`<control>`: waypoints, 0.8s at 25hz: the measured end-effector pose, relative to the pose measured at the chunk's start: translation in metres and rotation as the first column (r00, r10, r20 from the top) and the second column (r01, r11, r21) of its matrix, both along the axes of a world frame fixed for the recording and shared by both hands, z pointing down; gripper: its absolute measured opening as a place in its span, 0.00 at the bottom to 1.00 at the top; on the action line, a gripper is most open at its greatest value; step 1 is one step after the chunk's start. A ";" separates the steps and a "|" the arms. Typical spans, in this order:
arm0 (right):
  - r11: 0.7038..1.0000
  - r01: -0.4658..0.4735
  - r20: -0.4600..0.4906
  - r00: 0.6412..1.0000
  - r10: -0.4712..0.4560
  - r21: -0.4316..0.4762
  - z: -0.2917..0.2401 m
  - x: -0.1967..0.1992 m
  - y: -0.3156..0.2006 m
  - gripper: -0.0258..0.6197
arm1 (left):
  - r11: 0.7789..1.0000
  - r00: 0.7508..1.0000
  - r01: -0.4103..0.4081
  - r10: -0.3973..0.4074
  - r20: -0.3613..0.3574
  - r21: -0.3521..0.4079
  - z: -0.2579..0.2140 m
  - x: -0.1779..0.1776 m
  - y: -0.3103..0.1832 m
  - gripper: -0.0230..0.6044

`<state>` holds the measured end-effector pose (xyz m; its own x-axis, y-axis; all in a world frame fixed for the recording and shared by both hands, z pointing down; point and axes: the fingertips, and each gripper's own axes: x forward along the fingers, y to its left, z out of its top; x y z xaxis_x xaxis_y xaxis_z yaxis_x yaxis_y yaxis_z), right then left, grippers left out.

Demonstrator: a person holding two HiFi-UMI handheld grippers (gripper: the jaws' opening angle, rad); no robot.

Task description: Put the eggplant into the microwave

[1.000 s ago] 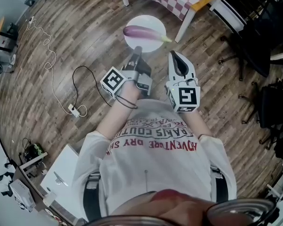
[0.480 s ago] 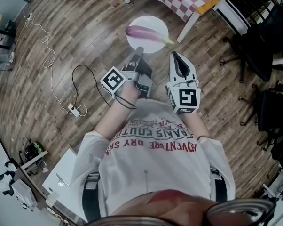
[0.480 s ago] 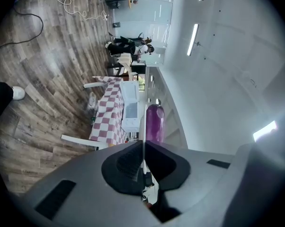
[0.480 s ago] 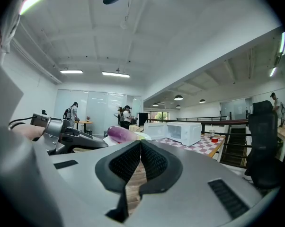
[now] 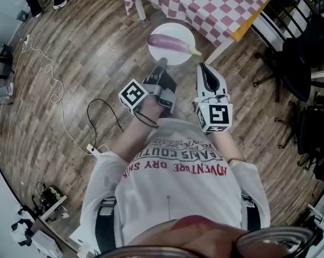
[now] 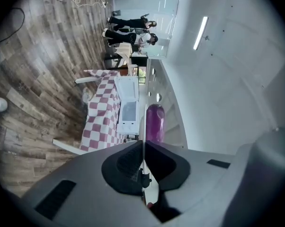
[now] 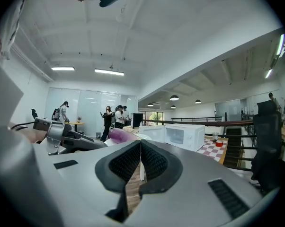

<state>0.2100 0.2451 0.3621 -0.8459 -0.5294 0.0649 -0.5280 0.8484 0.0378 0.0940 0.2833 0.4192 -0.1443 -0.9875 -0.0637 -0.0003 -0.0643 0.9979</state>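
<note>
Above the wooden floor [image 5: 86, 63], left fingers [image 6: 123, 162] clamp the plate [image 5: 171, 30] bearing the eggplant [image 5: 170, 43]; right fingers [image 7: 156, 162] touch.

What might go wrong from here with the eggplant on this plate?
1. The left gripper pinches the white plate by its rim only, so the plate may tilt or slip.
2. The eggplant lies loose on it and could roll off.
3. The microwave door looks shut; the shut, empty right gripper would have to open it first.

Head view steeply down; gripper views level; eggplant [image 5: 173, 43] shared.
</note>
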 end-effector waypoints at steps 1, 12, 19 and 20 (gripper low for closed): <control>1.000 -0.009 0.000 1.000 0.009 0.003 -0.002 -0.016 -0.008 0.08 | 1.000 1.000 -0.008 0.008 0.004 -0.010 0.000 -0.018 -0.008 0.09; 0.995 -0.088 -0.013 0.996 0.089 0.038 -0.009 -0.170 -0.084 0.08 | 1.000 0.999 -0.010 0.011 0.045 -0.012 -0.010 -0.195 -0.074 0.09; 0.997 -0.078 -0.039 0.996 0.078 0.006 0.008 -0.217 -0.125 0.08 | 0.999 1.000 -0.013 0.013 -0.007 -0.043 0.015 -0.234 -0.109 0.09; 0.997 -0.073 -0.040 0.997 0.073 0.003 0.011 -0.221 -0.132 0.08 | 0.998 1.000 -0.013 0.012 -0.012 -0.054 0.020 -0.237 -0.114 0.09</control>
<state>-0.0112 0.1132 0.3733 -0.8019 -0.5896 0.0971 -0.5865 0.8077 0.0609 -0.1432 0.1693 0.4396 -0.1327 -0.9911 -0.0080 0.0121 -0.0097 0.9999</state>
